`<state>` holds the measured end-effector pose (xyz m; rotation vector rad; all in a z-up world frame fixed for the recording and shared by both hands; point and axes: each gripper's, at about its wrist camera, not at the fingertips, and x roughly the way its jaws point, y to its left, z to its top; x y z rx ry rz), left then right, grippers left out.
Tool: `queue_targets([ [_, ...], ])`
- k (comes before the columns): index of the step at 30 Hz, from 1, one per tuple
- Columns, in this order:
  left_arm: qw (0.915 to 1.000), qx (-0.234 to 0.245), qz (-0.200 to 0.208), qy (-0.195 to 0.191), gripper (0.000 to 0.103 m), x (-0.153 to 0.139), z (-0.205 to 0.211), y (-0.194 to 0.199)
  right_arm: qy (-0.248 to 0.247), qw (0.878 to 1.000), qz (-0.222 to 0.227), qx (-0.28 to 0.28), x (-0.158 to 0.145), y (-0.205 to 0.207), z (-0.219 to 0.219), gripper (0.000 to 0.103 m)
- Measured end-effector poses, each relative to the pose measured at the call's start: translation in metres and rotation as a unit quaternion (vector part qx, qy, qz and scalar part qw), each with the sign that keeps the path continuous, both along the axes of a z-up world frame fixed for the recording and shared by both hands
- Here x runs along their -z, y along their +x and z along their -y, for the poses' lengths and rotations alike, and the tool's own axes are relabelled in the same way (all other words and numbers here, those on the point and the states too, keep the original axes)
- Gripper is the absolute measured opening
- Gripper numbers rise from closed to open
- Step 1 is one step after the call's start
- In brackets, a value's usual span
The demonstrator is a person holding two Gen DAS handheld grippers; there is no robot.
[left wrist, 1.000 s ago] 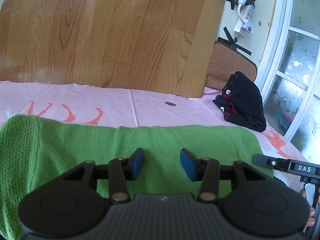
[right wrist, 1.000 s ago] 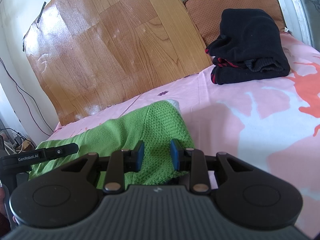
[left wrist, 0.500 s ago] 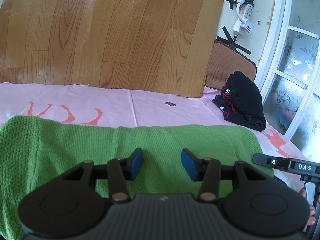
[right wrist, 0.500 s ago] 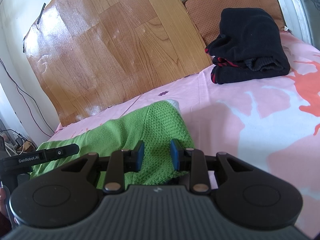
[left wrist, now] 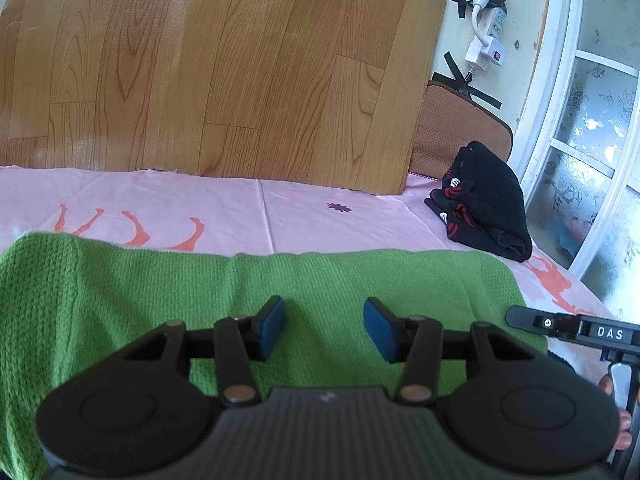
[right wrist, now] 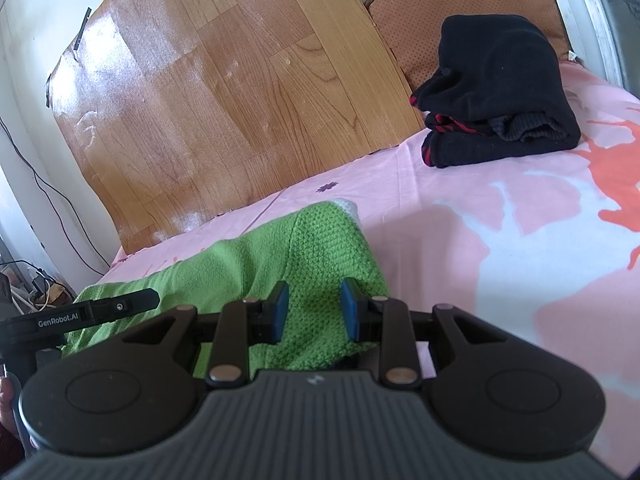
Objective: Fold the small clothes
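Observation:
A green knit garment [left wrist: 160,288] lies spread across the pink bed sheet [left wrist: 320,224]. My left gripper [left wrist: 324,328] hovers over its near middle, open, blue pads apart with only cloth beneath. My right gripper [right wrist: 314,312] sits at the garment's [right wrist: 320,240] right end. Its pads stand apart, with the green knit showing in the gap and no pad visibly pressing it. One finger of the right gripper [left wrist: 532,320] shows at the cloth's right corner. A finger of the left gripper [right wrist: 132,304] shows over the cloth's left part.
A folded black garment pile [left wrist: 488,208] [right wrist: 500,92] rests at the far right of the bed against a brown cushion [right wrist: 460,12]. A wood-pattern board [left wrist: 200,60] leans along the back. A white window frame [left wrist: 560,160] bounds the right; cables [right wrist: 32,280] lie off the left edge.
The left gripper's pads have spread slightly wider. Both hands, the right jaws and the green garment look the same.

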<state>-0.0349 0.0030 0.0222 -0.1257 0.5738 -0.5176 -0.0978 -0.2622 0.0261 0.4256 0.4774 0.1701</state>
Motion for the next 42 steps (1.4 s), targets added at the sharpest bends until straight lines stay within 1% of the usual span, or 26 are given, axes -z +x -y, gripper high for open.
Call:
queue_targets([
  [35, 1.0, -0.002, 0.0, 0.0, 0.047, 0.0003, 0.0011, 0.0004, 0.002, 1.0, 0.0, 0.001, 0.0, -0.0002, -0.0007, 0.032],
  [42, 0.9999, 0.005, 0.006, -0.011, 0.057, -0.0011, -0.0029, -0.0024, 0.002, 1.0, 0.0, 0.001, 0.0, -0.0002, -0.0004, 0.032],
])
